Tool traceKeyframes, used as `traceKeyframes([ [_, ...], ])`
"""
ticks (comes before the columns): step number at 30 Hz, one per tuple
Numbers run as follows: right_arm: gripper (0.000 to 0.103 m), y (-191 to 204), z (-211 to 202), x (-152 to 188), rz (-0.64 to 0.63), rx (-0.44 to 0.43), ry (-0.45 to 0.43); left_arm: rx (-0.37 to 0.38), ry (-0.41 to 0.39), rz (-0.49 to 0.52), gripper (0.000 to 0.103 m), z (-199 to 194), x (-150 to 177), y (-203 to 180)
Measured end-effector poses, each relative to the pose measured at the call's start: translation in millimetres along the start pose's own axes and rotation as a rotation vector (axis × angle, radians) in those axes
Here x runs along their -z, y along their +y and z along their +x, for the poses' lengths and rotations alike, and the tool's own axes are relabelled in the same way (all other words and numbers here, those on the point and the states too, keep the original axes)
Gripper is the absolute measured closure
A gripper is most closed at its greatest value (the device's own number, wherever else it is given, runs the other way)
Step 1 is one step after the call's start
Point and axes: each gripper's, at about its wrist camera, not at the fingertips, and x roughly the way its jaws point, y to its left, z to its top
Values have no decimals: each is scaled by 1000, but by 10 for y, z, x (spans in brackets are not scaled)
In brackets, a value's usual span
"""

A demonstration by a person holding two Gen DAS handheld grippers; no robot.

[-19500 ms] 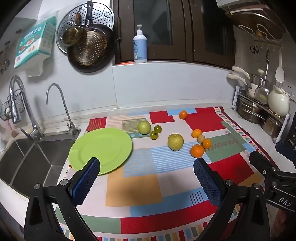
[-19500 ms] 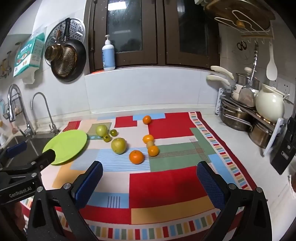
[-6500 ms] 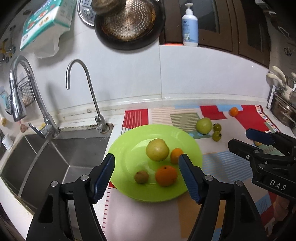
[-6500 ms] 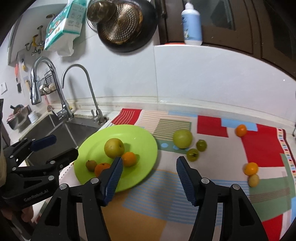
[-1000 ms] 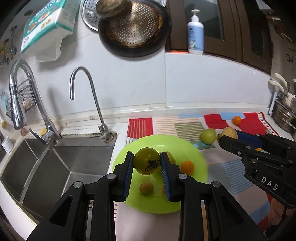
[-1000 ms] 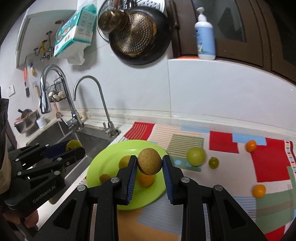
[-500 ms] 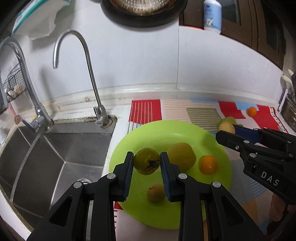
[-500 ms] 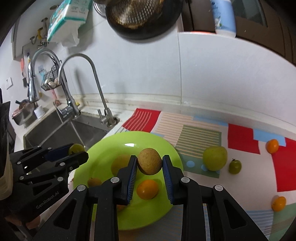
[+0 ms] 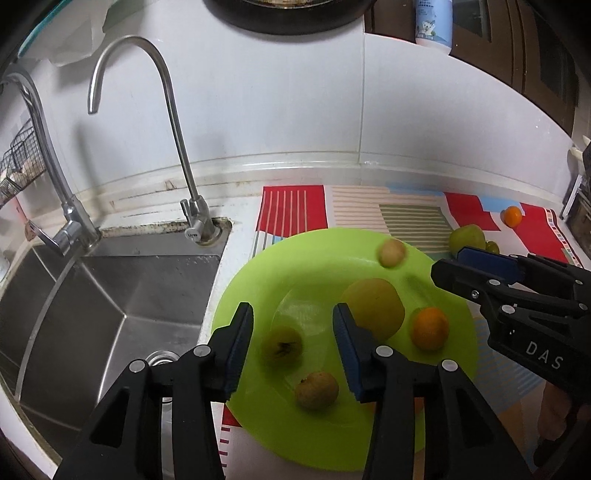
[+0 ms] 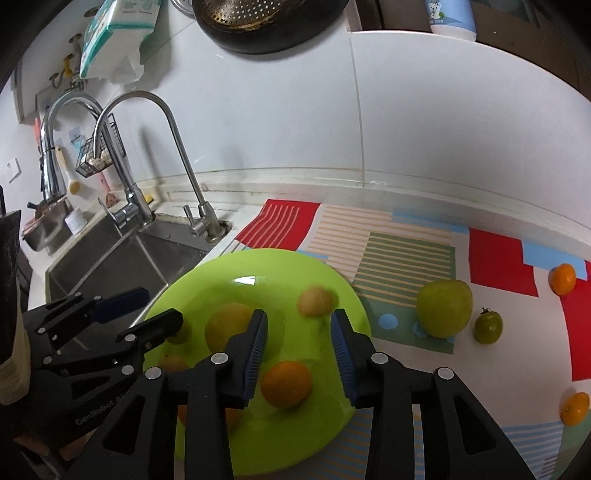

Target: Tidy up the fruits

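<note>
Left wrist view: left gripper (image 9: 292,345) spread above green tomato (image 9: 281,346) on plate (image 9: 258,295). Right gripper (image 10: 297,349) spread too, brown fruit (image 10: 314,301) blurred near plate's far edge

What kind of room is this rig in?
A home kitchen, most likely: a stainless steel sink with a curved chrome tap, a dark hanging frying pan, and a round lime-green plate of fruit on the counter.

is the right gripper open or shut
Open: the right gripper has its jaws apart with nothing between them, over the plate.
</note>
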Motion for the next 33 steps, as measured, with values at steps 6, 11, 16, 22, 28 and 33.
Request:
traceKeyframes([
  [6,66,3,-177,17,10,16,-23,-9,-25,1,51,-174,9,-21],
  [11,63,-2,-394,48,15,38,-52,-31,-69,5,43,-391,2,-49],
  [16,60,22,-656,65,12,59,-93,-32,-119,3,34,-650,-3,-88],
  [22,51,36,-1010,130,19,99,-154,-19,-161,15,31,-905,18,-199],
  [28,43,-12,-1329,222,42,147,-206,1,-195,30,25,-1123,41,-352],
  [33,33,-103,-1570,307,64,203,-241,11,-224,40,21,-1265,52,-492],
])
